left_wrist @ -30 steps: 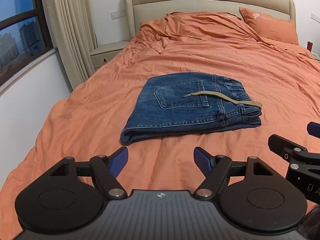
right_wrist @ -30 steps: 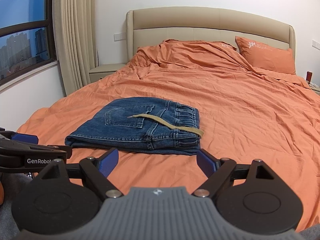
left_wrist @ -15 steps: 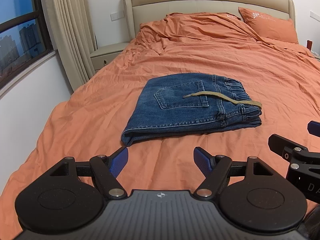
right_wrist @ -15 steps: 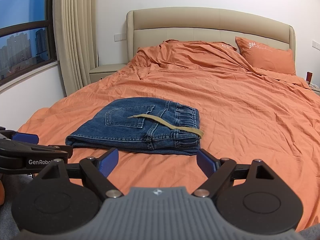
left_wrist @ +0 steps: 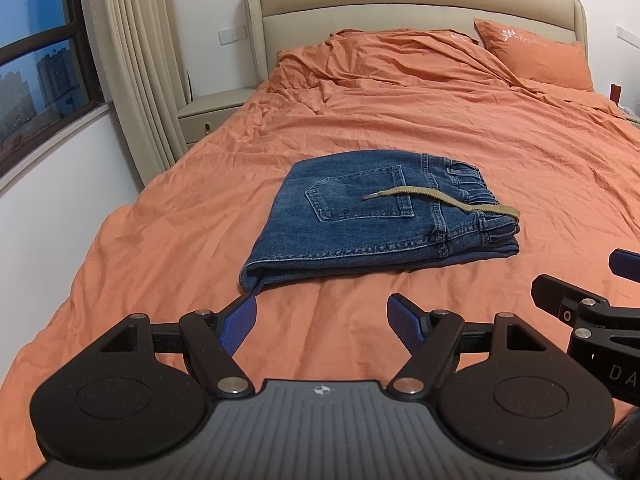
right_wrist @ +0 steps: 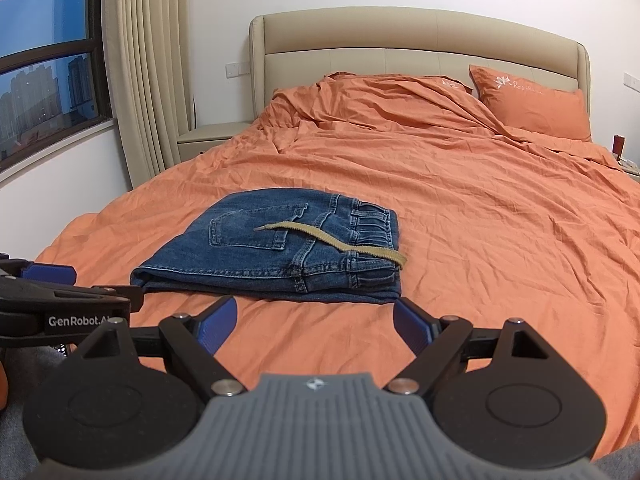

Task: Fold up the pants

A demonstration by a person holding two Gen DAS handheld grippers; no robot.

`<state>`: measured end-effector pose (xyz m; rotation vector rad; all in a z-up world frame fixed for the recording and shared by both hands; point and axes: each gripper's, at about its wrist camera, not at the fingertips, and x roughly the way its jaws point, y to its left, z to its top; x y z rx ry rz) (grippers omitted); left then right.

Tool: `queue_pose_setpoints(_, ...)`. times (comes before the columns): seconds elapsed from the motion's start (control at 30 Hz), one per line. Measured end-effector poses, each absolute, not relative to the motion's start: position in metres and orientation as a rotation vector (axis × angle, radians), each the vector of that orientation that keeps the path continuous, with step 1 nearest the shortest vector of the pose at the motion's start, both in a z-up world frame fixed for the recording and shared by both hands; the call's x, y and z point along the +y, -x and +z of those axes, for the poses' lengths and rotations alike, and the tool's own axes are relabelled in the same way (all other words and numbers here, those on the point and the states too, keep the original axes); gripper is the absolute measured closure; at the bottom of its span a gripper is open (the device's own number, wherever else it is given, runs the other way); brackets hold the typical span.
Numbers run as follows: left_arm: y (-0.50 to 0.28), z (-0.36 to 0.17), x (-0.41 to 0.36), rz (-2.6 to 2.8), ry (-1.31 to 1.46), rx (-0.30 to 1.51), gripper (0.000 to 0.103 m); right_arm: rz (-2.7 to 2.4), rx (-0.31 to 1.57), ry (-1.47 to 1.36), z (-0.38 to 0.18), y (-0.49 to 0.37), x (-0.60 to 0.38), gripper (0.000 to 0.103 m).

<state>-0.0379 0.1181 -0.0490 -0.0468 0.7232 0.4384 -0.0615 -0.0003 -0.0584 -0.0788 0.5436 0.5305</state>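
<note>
Blue denim pants (left_wrist: 372, 220) lie folded in a flat stack on the orange bed, back pocket up, with a tan drawstring (left_wrist: 444, 200) lying across the top. They also show in the right wrist view (right_wrist: 276, 248). My left gripper (left_wrist: 322, 320) is open and empty, just short of the stack's near edge. My right gripper (right_wrist: 314, 322) is open and empty, also just short of the stack. Each gripper shows at the edge of the other's view: the right one (left_wrist: 592, 312) and the left one (right_wrist: 60, 300).
The bed has a rumpled orange sheet (left_wrist: 400, 120), an orange pillow (left_wrist: 536, 56) at the back right and a beige headboard (left_wrist: 400, 4). A nightstand (left_wrist: 212, 112), curtain (left_wrist: 136, 60) and window (left_wrist: 36, 76) stand to the left.
Both grippers have drifted very slightly; the pants have not moved and both stay open.
</note>
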Motion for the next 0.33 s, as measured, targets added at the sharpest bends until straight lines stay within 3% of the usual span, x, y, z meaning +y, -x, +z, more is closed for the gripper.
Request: queue_pose_setpoints(0.33, 0.0365, -0.0491, 0.119, 0.445, 0.03, 0.717, 0.017, 0.533, 0.549, 0.081, -0.0596, 0.0618, 0.0002, 0.021)
